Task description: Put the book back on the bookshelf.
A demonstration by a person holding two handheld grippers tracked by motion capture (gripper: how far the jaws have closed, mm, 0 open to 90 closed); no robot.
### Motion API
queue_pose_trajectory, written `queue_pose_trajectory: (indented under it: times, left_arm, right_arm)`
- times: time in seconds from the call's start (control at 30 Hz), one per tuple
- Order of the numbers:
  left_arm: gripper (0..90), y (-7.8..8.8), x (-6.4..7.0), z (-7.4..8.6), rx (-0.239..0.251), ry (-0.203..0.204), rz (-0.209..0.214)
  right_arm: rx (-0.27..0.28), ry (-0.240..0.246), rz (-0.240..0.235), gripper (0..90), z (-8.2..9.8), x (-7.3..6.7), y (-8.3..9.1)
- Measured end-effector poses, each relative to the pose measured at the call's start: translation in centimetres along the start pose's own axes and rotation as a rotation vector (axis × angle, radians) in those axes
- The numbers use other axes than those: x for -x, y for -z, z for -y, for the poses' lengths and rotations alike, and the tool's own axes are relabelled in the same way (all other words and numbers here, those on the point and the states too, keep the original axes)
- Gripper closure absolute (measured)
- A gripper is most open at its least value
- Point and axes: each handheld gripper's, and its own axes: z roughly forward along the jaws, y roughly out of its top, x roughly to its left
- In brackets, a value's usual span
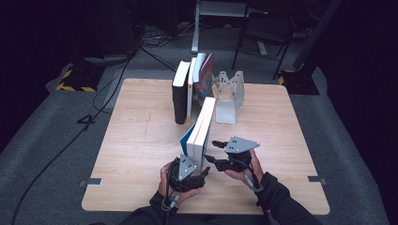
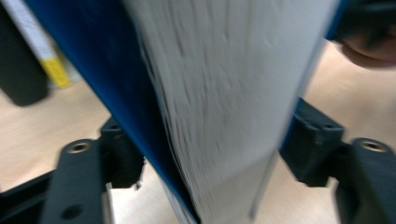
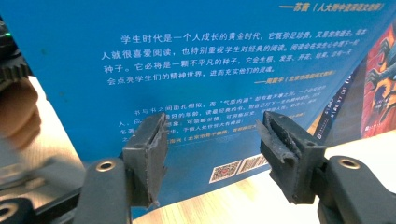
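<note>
High view: the left gripper (image 1: 187, 169) clamps the near end of a blue-covered book (image 1: 201, 126) standing on edge on the wooden table (image 1: 141, 140); the right gripper (image 1: 217, 152) sits just beside it, jaws apart.

Left gripper view: both jaws press the book (image 2: 219, 93) covers.

Right gripper view: spread jaws face the book's back cover (image 3: 196, 60), gripping nothing.

The book (image 1: 201, 126) stands between my left gripper (image 1: 190, 168) and right gripper (image 1: 217, 151); behind it, more books (image 1: 190, 89) beside a bookend (image 1: 228, 96).
</note>
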Motion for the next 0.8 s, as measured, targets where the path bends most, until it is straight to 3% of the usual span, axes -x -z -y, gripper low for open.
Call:
queue_pose_trajectory:
  times: [0.1,0.2,0.3,0.33,0.4,0.43,0.47,0.5,0.67,0.8]
  left_arm:
    - [38.3,0.1,-0.1,-0.2,0.013,0.007,-0.017]
    - [48.4,0.5,-1.1,-0.5,-0.009,-0.018,0.025]
    - [59.3,1.1,-2.2,-0.4,-0.017,-0.023,0.03]
    - [59.3,1.3,-2.9,-0.4,-0.025,-0.02,0.049]
    - [59.7,1.8,-4.2,-0.2,-0.035,-0.063,0.117]
    - [59.7,2.2,-4.8,-0.1,-0.045,-0.1,0.163]
    - [59.7,2.4,-5.2,-0.1,-0.049,-0.107,0.189]
    - [59.9,2.4,-5.2,-0.1,-0.049,-0.107,0.189]
    - [59.9,3.4,-6.7,0.2,-0.075,-0.147,0.272]
    - [59.9,4.5,-7.8,0.6,-0.091,-0.165,0.328]
  right_arm:
    - [0.0,-0.005,-0.005,39.1,0.1,0.1,0.0]
    - [-0.002,-0.004,0.008,38.4,0.1,0.3,0.0]
    - [-0.02,0.017,-0.008,35.5,0.4,0.7,0.4]
    - [-0.02,0.017,-0.008,35.5,0.4,0.7,0.4]
    - [-0.023,0.017,-0.023,34.6,0.9,1.5,1.3]
    - [-0.024,0.023,-0.015,34.5,1.1,1.7,1.7]
    - [-0.022,0.028,-0.002,35.0,1.2,1.8,1.9]
    - [-0.009,0.031,0.02,36.7,1.5,2.0,2.3]
    - [-0.011,0.022,0.027,36.0,2.3,2.6,3.2]
    - [-0.029,0.016,0.0,35.4,2.8,2.7,3.0]
